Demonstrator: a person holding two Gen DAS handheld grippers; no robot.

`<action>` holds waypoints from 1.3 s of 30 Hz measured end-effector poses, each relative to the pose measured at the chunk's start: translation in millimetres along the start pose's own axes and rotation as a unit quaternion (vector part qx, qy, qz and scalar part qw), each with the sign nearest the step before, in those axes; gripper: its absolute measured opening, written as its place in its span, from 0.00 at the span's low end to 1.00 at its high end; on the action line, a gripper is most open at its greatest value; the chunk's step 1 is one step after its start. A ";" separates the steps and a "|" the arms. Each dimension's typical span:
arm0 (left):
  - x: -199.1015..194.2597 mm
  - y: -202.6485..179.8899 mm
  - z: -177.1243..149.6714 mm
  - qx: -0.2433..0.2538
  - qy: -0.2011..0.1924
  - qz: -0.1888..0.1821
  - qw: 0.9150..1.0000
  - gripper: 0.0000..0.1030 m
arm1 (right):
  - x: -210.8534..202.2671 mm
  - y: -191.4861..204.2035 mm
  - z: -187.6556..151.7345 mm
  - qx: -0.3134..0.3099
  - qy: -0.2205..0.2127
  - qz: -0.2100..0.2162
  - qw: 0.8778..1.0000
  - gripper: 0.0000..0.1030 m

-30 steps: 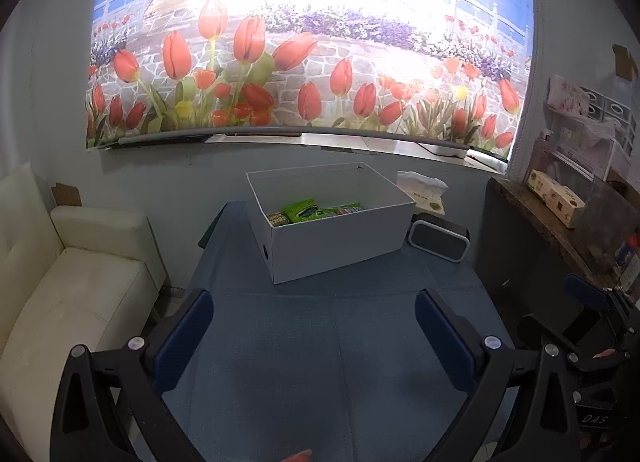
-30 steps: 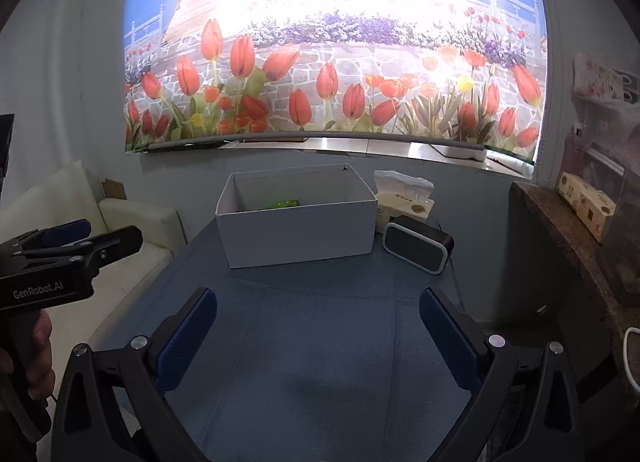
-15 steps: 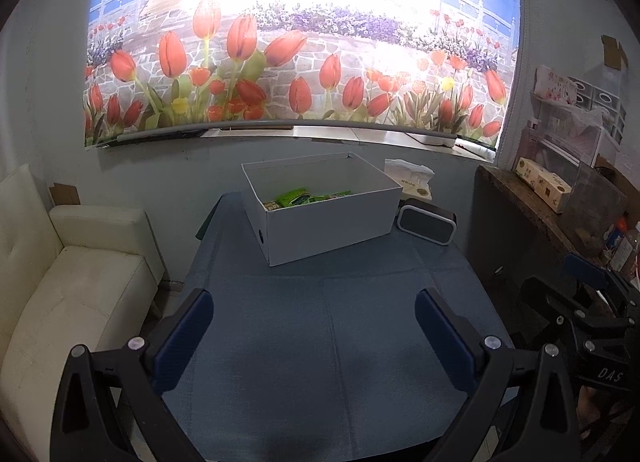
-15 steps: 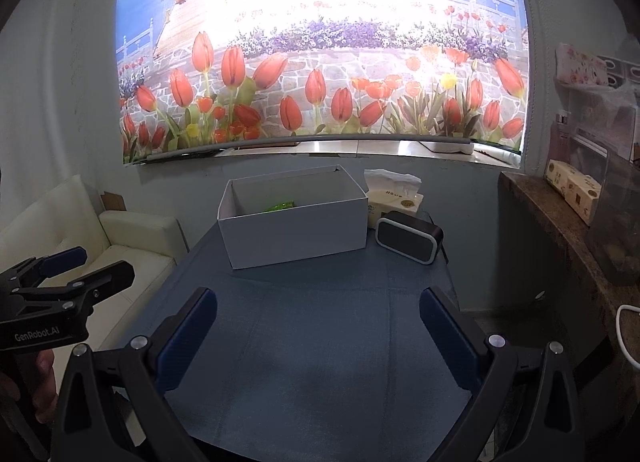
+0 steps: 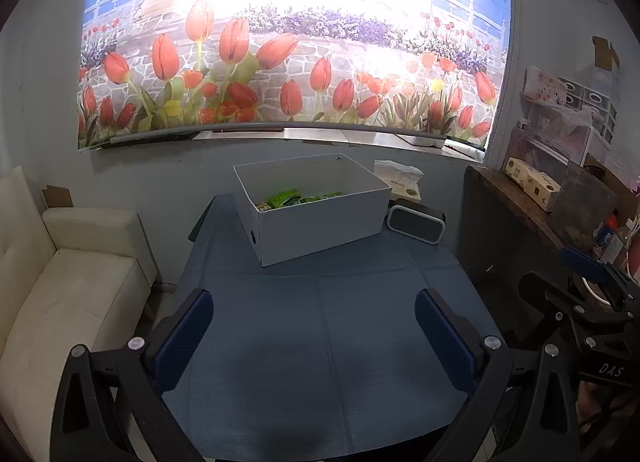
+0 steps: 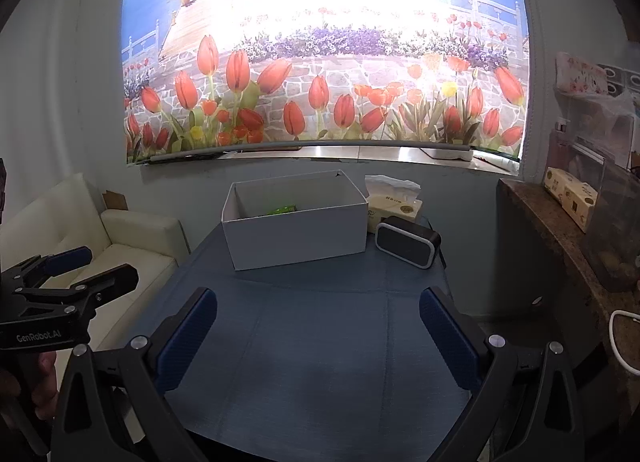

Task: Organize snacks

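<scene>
1. Snacks [image 5: 294,198] are sitting inside the white box [image 5: 320,222], green packets mostly, at the far end of the table [image 5: 320,342].
2. A speaker [image 5: 416,220] is lying just beside the box on its right, with a tissue pack [image 6: 394,206] sitting behind it.
3. I'm holding my left gripper [image 5: 314,336] over the bare near end of the table, jaws spread wide, gripping nothing.
4. My right gripper [image 6: 318,336] is hovering the same way, wide apart too.
5. A sofa [image 5: 72,294] is standing off to the left.
</scene>
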State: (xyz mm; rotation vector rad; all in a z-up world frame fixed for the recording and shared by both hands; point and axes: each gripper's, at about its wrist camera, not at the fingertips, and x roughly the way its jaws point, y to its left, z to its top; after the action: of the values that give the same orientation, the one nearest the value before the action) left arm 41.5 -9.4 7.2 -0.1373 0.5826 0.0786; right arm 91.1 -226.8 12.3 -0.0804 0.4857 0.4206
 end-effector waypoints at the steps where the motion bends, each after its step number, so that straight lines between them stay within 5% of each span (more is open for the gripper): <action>1: -0.5 -0.5 -0.2 0.002 0.000 0.001 1.000 1.00 | -0.5 -0.3 0.0 0.001 -0.001 0.000 1.000 1.00; 39: -3.1 -5.5 -0.1 0.010 0.003 -0.004 1.000 1.00 | -7.0 2.0 -0.2 0.007 -0.002 0.001 1.000 1.00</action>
State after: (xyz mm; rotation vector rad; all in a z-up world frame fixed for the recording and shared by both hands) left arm 39.5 -14.9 9.4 -0.1201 0.5895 0.0633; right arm 84.6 -227.6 15.5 -0.0659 0.4850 0.4194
